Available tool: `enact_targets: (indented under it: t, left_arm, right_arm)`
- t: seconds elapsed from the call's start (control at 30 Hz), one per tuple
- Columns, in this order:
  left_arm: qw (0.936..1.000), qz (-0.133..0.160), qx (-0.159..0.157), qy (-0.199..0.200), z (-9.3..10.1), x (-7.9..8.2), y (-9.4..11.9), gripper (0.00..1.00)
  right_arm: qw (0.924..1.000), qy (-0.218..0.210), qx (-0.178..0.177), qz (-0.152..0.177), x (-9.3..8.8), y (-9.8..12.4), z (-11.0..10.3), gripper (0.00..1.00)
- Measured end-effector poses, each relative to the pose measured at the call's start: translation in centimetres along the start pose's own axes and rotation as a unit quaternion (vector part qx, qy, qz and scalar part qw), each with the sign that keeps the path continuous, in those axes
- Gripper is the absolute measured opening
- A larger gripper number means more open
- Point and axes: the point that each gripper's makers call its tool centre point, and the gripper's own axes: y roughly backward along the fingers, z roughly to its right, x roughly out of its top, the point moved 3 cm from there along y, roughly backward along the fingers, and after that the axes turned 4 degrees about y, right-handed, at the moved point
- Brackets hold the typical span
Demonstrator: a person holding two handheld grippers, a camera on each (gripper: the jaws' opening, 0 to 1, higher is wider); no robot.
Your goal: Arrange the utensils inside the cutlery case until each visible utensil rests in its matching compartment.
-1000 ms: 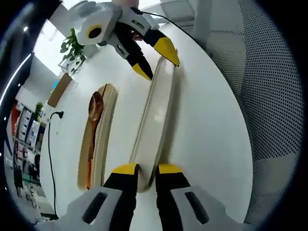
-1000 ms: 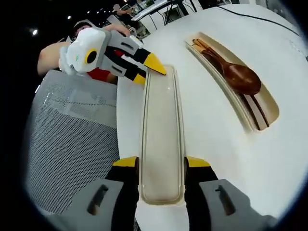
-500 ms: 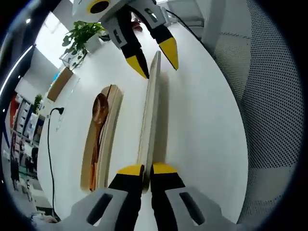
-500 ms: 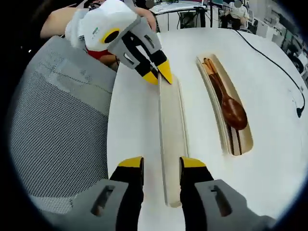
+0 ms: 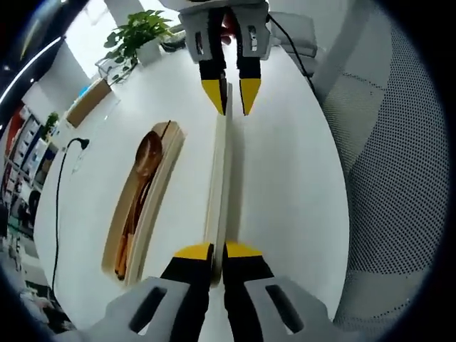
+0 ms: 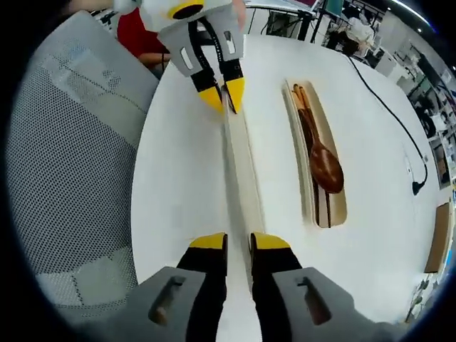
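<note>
Lid (image 5: 219, 178) pale, long, on edge | left tongs (image 5: 214, 251), right tongs (image 6: 237, 242) both pinch its ends

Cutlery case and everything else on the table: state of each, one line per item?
case lid: off the tray, tipped on edge, gripped at both ends
case tray: open, flat on table
wooden spoon: lying in tray, bowl up
chopsticks: in tray, under spoon
left gripper: shut on lid end
right gripper: shut on lid's other end

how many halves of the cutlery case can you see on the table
2: the tray holding the wooden utensils, and the lid on edge, pinched between the left hand-held gripper and right hand-held gripper.
</note>
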Motion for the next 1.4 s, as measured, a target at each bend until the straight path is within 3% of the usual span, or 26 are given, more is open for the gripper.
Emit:
enact_targets:
  t: [0.53,0.8,0.97,1.1,1.4]
  left_arm:
    - [0.9999,0.004,-0.010,-0.003,0.28,-0.41,-0.26,0.06]
    - [0.9987,-0.002,-0.047,0.019,0.89,-0.15,-0.04,0.05]
    - [0.9988,0.002,-0.048,0.013,0.40,-0.17,-0.25,0.05]
    - [0.9964,0.022,-0.054,0.061,0.36,-0.26,-0.42,0.07]
    - [0.9939,0.041,-0.053,0.088,0.24,-0.37,-0.68,0.08]
  right_arm:
    - [0.9992,-0.009,0.038,0.000,0.13,0.13,-0.56,0.00]
    - [0.9974,-0.024,0.067,0.009,-0.08,0.45,-0.42,0.00]
    - [0.9970,-0.028,0.071,0.011,-0.08,0.36,-0.32,0.00]
    - [0.9972,-0.032,0.066,0.015,-0.24,0.26,-0.05,0.00]
    - [0.9953,-0.060,0.069,0.032,-0.26,0.09,0.08,0.01]
